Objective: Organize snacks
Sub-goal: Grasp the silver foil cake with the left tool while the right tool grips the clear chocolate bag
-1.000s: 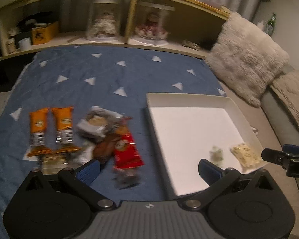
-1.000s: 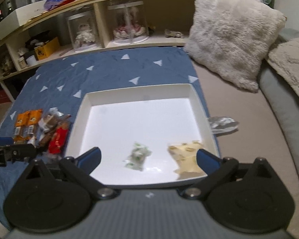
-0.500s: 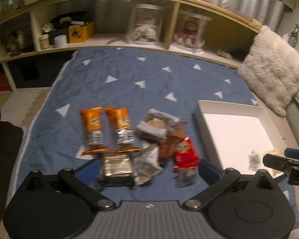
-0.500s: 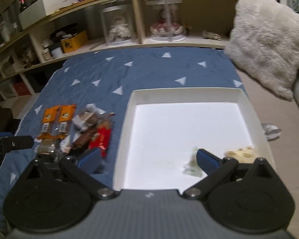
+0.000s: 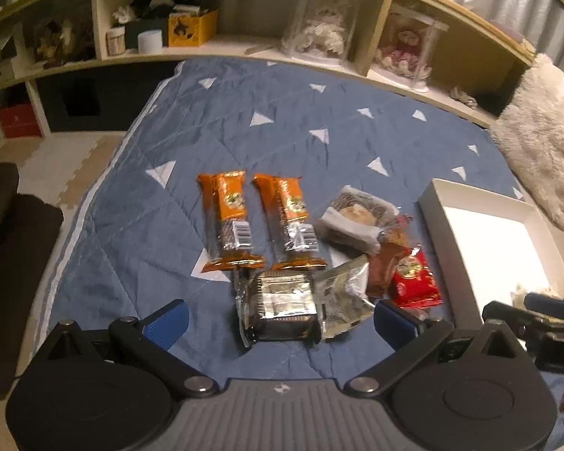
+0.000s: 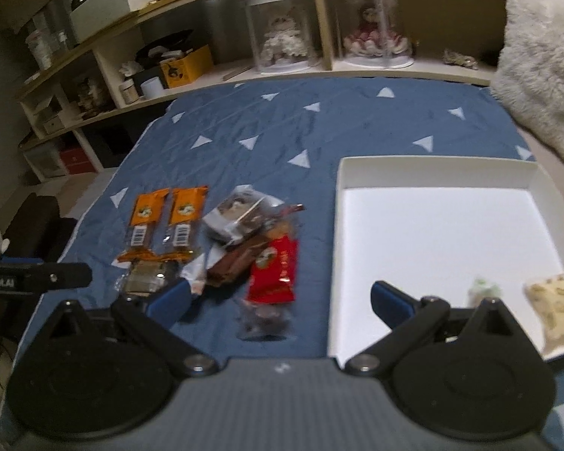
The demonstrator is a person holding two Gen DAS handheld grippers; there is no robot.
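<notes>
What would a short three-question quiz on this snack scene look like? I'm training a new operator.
1. True or false: the white tray already holds snacks.
2. How many orange bars lie side by side on the blue quilt?
3. Multiple choice: the left gripper is A) shut on the silver packet, B) open above it, C) out of view.

Key: 1 true, two pieces sit in its near right corner. 2 two. 3 B; the right gripper is open too.

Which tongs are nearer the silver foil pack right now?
Left. The left tongs sit open straight in front of the silver foil pack; the right tongs hang open nearer the white tray.
</notes>
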